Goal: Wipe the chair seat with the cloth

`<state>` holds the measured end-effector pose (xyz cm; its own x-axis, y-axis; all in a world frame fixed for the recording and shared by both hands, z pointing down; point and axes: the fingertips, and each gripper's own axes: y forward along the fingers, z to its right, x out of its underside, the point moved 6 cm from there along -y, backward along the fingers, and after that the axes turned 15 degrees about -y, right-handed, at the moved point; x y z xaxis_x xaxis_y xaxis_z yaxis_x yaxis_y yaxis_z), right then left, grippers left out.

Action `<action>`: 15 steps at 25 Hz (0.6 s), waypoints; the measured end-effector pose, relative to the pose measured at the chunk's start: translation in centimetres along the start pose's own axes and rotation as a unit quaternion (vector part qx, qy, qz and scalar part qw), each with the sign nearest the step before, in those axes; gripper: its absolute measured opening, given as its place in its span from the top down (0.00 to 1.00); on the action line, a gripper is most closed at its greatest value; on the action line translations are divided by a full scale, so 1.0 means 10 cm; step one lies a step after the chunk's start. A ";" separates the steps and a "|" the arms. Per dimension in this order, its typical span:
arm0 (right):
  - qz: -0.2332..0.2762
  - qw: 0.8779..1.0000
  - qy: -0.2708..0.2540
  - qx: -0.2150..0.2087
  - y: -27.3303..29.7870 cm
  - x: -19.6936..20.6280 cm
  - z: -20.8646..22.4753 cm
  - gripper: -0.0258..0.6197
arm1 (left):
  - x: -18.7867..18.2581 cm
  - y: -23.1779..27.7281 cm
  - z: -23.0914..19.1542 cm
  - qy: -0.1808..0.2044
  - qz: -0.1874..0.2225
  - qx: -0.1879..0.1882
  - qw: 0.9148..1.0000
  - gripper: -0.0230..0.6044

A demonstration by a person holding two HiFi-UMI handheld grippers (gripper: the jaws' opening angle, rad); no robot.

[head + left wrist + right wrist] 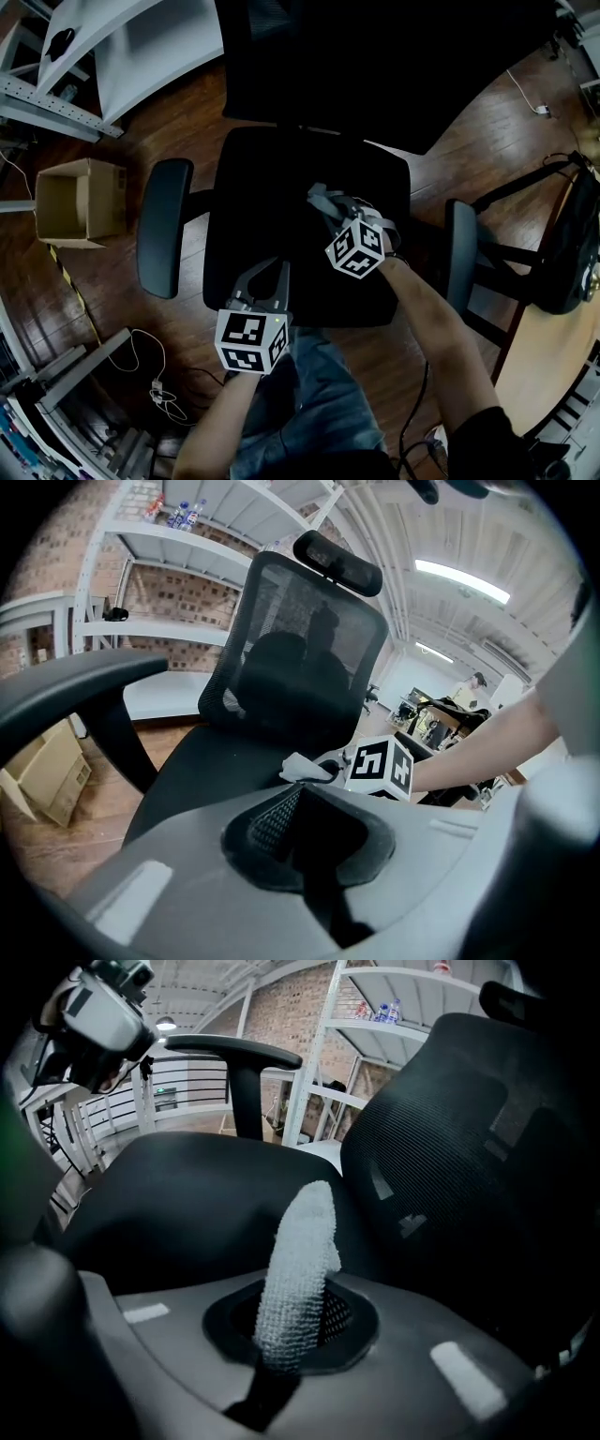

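Head view shows a black office chair from above, its chair seat in the middle of the frame over a wooden floor. The right gripper reaches over the right half of the seat, toward the backrest, with a pale cloth pinched at its tip. In the right gripper view the jaws are clamped on that cloth. It is a white, knitted strip that stands up from between the pads, with the seat spread dark behind it. Whether the cloth touches the seat cannot be told.

The left gripper sits over the front edge of the seat, well apart from the right one. In the left gripper view its jaws are pressed together with nothing between them. Beyond them lie the seat, the right gripper's marker cube and the cloth low over the cushion.

An armrest flanks the seat on the left, and another armrest on the right. An open cardboard box stands on the floor to the left.
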<state>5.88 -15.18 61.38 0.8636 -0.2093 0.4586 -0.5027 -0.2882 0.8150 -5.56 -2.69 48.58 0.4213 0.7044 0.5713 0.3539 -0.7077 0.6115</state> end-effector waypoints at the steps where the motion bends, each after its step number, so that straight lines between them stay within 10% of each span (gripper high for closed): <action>1: 0.000 1.000 0.003 0.001 -0.04 -0.01 -0.09 0.94 | 0.05 -0.05 0.01 0.003 -0.001 0.002 1.000 0.97; 15: 0.023 1.000 0.013 0.005 -0.61 -0.31 -1.42 0.94 | 0.70 -0.75 0.06 0.038 -0.009 0.017 0.999 0.97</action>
<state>6.82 0.48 59.99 0.8399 -0.1988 0.5050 -0.5426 -0.2873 0.7894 -4.78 7.54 47.72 0.3503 0.7185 0.6009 0.3904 -0.6952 0.6036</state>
